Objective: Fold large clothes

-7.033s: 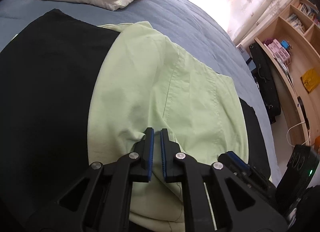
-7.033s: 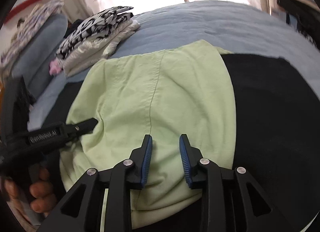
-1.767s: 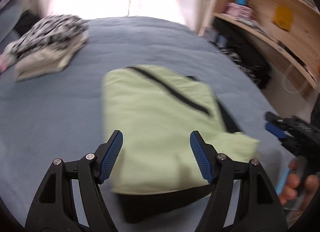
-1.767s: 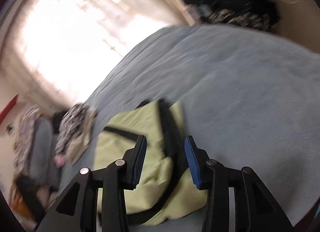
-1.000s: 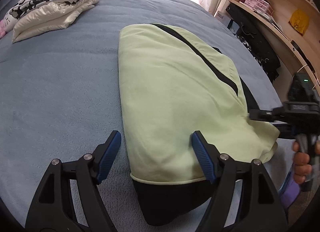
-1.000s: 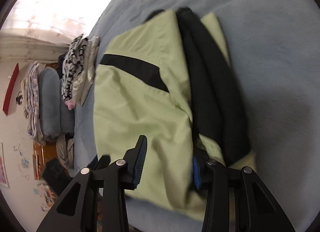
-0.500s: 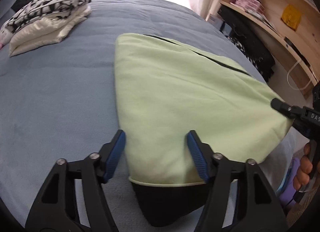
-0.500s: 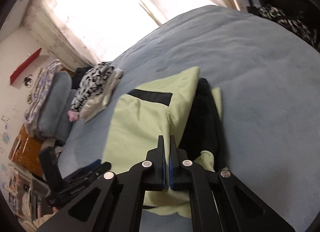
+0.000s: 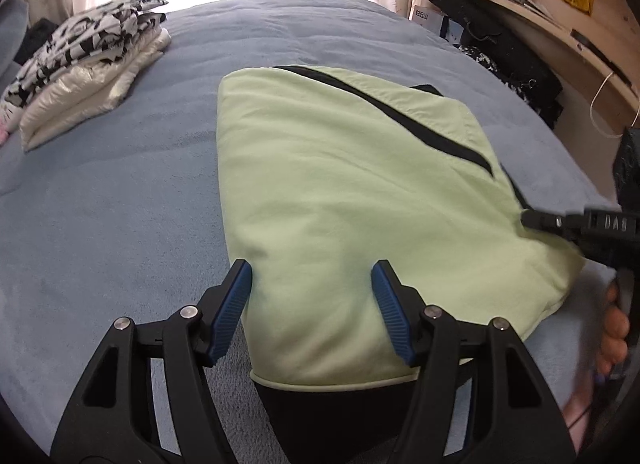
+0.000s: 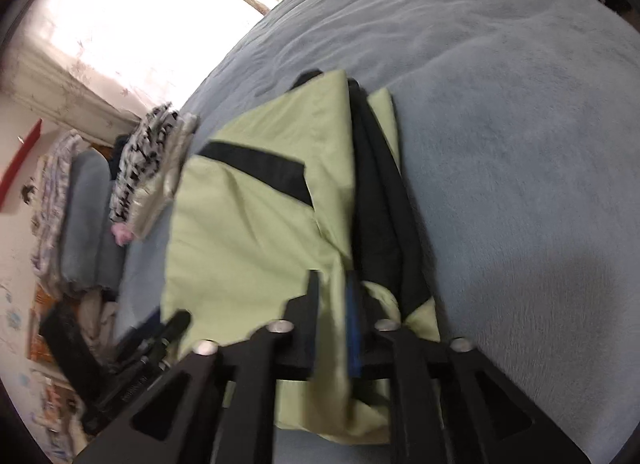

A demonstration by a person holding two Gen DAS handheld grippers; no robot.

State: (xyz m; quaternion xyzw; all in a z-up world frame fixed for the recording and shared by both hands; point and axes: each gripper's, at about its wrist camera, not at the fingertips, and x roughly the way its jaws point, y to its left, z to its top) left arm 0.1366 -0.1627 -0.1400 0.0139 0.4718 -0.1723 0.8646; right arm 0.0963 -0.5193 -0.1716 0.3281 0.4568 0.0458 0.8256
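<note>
Hovering over the near end of the folded jacket (image 9: 332,191), the left tool (image 9: 311,300) stands with its blue pads well apart, one on each side of the pale green cloth and neither pressing on it; compared with a second ago its gap is a little narrower. At the jacket's right edge the right tool (image 10: 330,324) has just been opening: half a second ago its pads were pinched flat together on the green corner, and now a fold of that cloth runs up between them, though the blur leaves me unable to tell whether they still press on it. Seen from the left wrist, that same tool (image 9: 532,219) touches the jacket's right edge, with the person's fingers (image 9: 614,328) curled on its handle below. The jacket lies as a green rectangle with a black diagonal stripe across its top face and black lining showing under its near hem and along its right side; half a second ago its right corner was drawn out taut to a point, and now it has slackened into a soft, rounded bulge. Beneath the jacket is the blue bed (image 9: 100,223). Far left of the jacket sits a stack of folded clothes (image 9: 84,63), black-and-white print on cream, where it was before. Right of the jacket, past the bed's edge, runs a wooden shelf (image 9: 532,11).
</note>
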